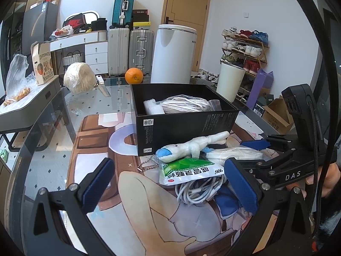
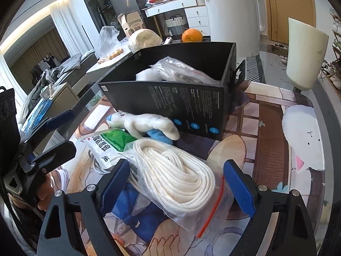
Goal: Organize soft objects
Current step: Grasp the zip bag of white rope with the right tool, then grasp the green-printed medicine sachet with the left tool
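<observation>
A black box (image 1: 183, 128) (image 2: 181, 104) stands on the printed mat and holds a bagged white cord (image 1: 185, 104) (image 2: 181, 70) and white foam. In front of it lie a white and blue plush toy (image 1: 191, 147) (image 2: 145, 124), a green and white packet (image 1: 187, 170) (image 2: 106, 147), a coiled white cable (image 1: 198, 189) and a clear bag of white flat cord (image 2: 179, 175) (image 1: 234, 154). My left gripper (image 1: 168, 185) is open, its jaws either side of the packet and cable. My right gripper (image 2: 177, 185) is open, its jaws either side of the bagged cord.
An orange (image 1: 133, 75) (image 2: 191, 35), a wrapped round bundle (image 1: 79, 77), a cream cup (image 1: 230, 83) (image 2: 304, 53) and a white appliance (image 1: 173, 53) stand behind the box. A grey side table (image 1: 32, 104) with bagged fruit is at the left.
</observation>
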`<action>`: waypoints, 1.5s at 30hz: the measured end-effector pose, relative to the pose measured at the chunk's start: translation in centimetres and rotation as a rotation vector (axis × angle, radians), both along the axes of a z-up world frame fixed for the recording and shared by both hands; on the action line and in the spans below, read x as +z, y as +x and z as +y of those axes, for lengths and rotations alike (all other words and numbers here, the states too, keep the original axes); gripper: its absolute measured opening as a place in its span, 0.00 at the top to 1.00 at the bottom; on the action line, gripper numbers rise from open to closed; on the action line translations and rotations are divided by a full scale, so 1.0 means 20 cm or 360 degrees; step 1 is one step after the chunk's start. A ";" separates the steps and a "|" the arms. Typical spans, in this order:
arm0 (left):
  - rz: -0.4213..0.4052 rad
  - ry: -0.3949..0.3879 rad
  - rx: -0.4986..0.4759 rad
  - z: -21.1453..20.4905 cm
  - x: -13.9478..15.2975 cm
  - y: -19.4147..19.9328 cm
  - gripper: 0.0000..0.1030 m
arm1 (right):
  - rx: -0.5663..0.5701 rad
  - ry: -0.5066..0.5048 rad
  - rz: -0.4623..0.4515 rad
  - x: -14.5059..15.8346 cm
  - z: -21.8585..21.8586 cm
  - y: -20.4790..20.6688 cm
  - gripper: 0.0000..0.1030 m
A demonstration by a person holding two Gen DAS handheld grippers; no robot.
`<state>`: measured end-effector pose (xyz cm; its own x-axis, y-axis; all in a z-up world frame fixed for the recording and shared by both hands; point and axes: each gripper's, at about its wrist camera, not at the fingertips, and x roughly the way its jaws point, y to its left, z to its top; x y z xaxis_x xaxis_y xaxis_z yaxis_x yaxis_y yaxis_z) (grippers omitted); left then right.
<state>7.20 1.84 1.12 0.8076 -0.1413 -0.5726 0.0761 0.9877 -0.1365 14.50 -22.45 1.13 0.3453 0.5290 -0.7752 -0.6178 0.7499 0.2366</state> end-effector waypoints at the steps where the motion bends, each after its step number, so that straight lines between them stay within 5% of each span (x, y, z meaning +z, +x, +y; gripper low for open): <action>1: 0.0000 0.0000 0.0001 0.00 0.00 0.00 0.00 | -0.0002 0.0001 0.0001 0.00 0.01 0.00 0.11; 4: 0.0001 -0.0006 0.0001 0.00 0.00 0.00 0.00 | -0.0018 -0.0011 -0.0003 -0.02 0.02 0.00 0.17; 8: 0.0007 -0.0017 0.0002 0.01 0.00 0.00 0.00 | 0.0001 -0.0001 -0.0002 -0.02 0.03 0.01 0.38; 16: 0.0013 -0.0002 -0.0001 0.01 0.00 0.01 0.00 | 0.0015 -0.0029 -0.0063 0.01 0.00 -0.03 0.54; 24: 0.0031 0.0057 -0.0029 -0.03 -0.01 0.02 0.00 | 0.0019 -0.0003 -0.0167 0.13 -0.08 -0.09 0.55; 40: 0.0293 0.0009 -0.0133 -0.18 -0.10 0.19 0.01 | -0.0067 0.0060 -0.0206 0.21 -0.23 -0.08 0.55; 45: 0.0340 -0.0049 -0.0106 -0.15 -0.12 0.21 0.15 | -0.0077 0.0070 -0.0197 0.21 -0.24 -0.07 0.55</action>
<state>11.38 -1.19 -1.36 0.6568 -0.2104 -0.7241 0.1073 0.9766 -0.1865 13.20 -27.22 5.24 0.4629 0.5420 -0.7014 -0.6075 0.7702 0.1942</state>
